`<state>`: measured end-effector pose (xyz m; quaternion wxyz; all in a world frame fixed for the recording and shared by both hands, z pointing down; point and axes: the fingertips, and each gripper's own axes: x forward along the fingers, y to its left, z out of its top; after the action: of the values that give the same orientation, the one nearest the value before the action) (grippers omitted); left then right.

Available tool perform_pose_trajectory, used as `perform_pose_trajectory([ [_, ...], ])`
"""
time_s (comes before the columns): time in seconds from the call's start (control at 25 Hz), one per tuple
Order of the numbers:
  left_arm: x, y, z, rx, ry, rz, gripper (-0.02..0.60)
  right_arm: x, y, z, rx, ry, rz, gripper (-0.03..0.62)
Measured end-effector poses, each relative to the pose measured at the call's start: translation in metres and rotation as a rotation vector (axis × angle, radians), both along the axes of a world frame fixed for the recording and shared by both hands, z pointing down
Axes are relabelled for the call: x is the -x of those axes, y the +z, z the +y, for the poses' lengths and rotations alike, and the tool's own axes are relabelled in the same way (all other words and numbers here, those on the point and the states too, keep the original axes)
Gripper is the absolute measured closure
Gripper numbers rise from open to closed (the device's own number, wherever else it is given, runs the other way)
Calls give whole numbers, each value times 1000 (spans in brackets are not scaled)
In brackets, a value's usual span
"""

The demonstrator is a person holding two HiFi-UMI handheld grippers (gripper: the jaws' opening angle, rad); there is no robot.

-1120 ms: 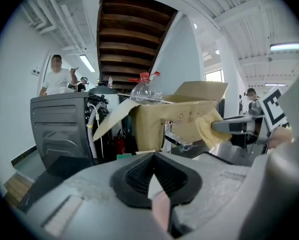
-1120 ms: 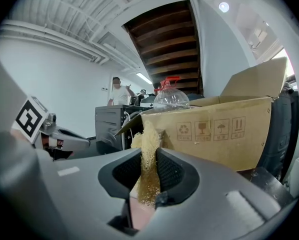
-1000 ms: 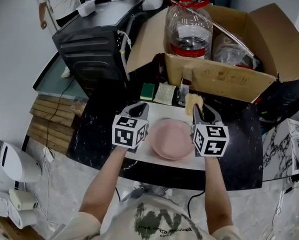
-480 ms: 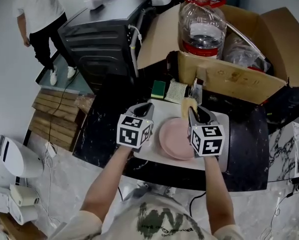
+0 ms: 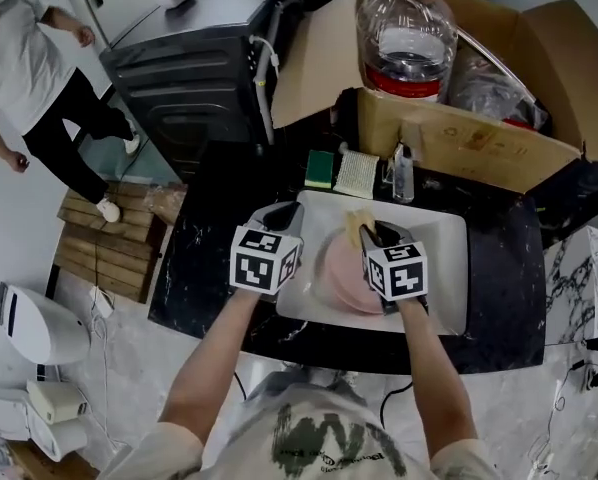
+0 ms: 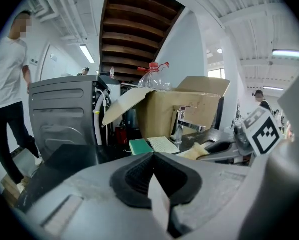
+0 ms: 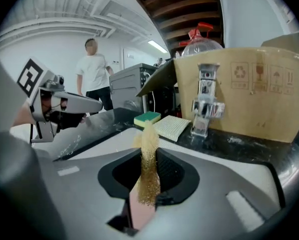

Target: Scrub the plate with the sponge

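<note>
Since a second ago the right gripper (image 5: pixel 371 233) has swung left and nearer, from the plate's far right rim to over its far left part, carrying the sponge (image 5: pixel 355 224) with it. The left gripper (image 5: pixel 282 216) has barely shifted.

The plate (image 5: pixel 341 278) lies on the white tray (image 5: pixel 444 268), between the two grippers and partly under the right one. The right gripper's jaws are clamped on the near end of the sponge, a thin yellow strip that stands up out of them toward the far side. I cannot tell whether it touches the plate yet. The left gripper sits just left of the plate over the tray's left edge, with its jaws together. Nothing I can name is held in them, only a pale sliver in the seam.

The sponge looks soft, light and porous. Gripped so low, its free end will likely bend and fold under pressure, so the scrubbing probably wants a flat, dragging stroke, not a poke with the tip. A hold nearer the sponge's middle would make it stiffer.

The plate looks rigid, smooth and fairly light, so it will probably skate on the tray when rubbed. Its left rim seems the best place to hold or brace it, and the left gripper is already beside that rim.
</note>
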<state>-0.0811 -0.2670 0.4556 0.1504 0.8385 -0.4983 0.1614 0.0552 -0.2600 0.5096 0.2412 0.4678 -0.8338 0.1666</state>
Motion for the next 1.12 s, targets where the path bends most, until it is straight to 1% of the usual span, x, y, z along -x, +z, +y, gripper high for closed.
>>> perform_pose_trajectory([
  [0.28, 4, 19, -12, 23, 41, -10, 581, 2, 55, -5, 142, 27, -11, 523],
  [0.56, 0, 36, -25, 43, 96, -22, 581, 13, 105, -6, 239, 8, 12, 523],
  [0.72, -1, 43, -31, 57, 122, -26, 581, 16, 127, -4, 294, 20, 6, 523],
  [0.88, -4, 47, -35, 63, 145, -21, 581, 16, 140, -4, 328, 33, 3, 523],
  [1.12, -9, 53, -39, 75, 165, -19, 581, 10, 150, -11, 348, 57, 11, 522],
])
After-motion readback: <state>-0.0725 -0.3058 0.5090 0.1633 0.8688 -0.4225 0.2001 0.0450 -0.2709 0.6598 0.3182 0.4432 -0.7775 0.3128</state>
